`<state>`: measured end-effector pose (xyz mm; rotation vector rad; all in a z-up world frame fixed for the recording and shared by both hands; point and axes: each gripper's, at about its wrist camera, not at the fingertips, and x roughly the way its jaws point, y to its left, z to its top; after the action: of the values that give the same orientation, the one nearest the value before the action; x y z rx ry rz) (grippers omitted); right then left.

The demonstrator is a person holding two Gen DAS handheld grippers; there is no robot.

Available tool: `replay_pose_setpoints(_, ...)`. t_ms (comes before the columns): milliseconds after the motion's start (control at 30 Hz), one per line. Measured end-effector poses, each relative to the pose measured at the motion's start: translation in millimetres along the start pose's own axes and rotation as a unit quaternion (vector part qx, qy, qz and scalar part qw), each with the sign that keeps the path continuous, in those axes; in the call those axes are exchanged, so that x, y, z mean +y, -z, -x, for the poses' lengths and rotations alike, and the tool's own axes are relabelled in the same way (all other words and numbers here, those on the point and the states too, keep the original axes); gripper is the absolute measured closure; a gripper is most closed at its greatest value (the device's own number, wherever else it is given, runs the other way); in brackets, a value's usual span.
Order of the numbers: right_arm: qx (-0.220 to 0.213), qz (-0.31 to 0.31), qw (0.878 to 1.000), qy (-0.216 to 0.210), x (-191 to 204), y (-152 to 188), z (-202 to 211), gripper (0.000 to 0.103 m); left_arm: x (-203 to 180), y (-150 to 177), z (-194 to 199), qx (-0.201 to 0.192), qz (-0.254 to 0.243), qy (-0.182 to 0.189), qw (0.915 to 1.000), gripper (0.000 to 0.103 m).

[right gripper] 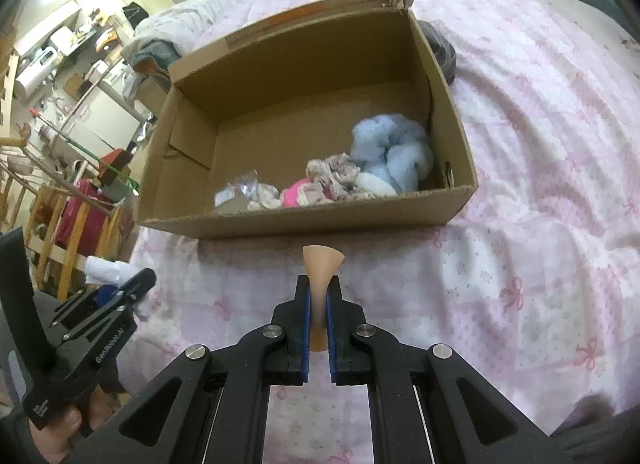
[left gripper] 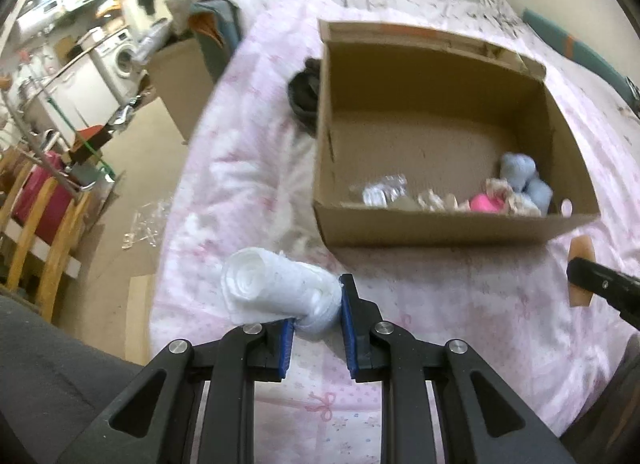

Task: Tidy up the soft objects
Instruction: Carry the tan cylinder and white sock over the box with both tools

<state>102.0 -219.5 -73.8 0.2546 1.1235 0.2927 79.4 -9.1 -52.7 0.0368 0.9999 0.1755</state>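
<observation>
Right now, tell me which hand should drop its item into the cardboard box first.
Probably the right. The right gripper, pinching a tan soft piece, faces the middle of the cardboard box near wall. The left gripper, holding a white roll, sits off the box's left corner.

White lettering runs along the black body of the left gripper [right gripper: 138, 284] (seen low at the left in the right wrist view), too small and blurred to read; no other text is legible.

The dark bundle [left gripper: 303, 92] sits half hidden behind the cardboard box [left gripper: 440, 229]. The box's small contents blur together. The washing machine [left gripper: 120, 55] is too small to read.
</observation>
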Motion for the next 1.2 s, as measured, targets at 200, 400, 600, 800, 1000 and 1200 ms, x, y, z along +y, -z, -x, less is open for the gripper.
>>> replay_pose_setpoints(200, -0.023, -0.005, 0.999, -0.024, 1, -5, 12, 0.095, 7, -29, 12, -0.021, 0.01, 0.009, 0.9997, 0.084)
replay_pose_setpoints(400, -0.053, -0.008, 0.998, -0.04, 1, -10, 25, 0.095, 12, -56, 20, -0.047, 0.002, 0.012, 0.9988, 0.084)
replay_pose_setpoints(600, -0.112, 0.0, 0.991, -0.067, 6, -22, 54, 0.095, 15, -87, 30, -0.076, -0.009, 0.026, 0.9968, 0.084)
replay_pose_setpoints(800, -0.126, -0.003, 0.99, -0.071, 3, -47, 67, 0.094, 13, -115, 29, -0.091, -0.017, 0.043, 0.9948, 0.084)
replay_pose_setpoints(1000, -0.143, -0.007, 0.987, -0.069, -4, -74, 67, 0.095, 2, -127, 7, -0.084, -0.031, 0.055, 0.9945, 0.084)
replay_pose_setpoints(1200, -0.15, -0.007, 0.987, -0.055, -13, -76, 38, 0.095, -11, -119, -27, -0.064, -0.037, 0.074, 0.9945, 0.084)
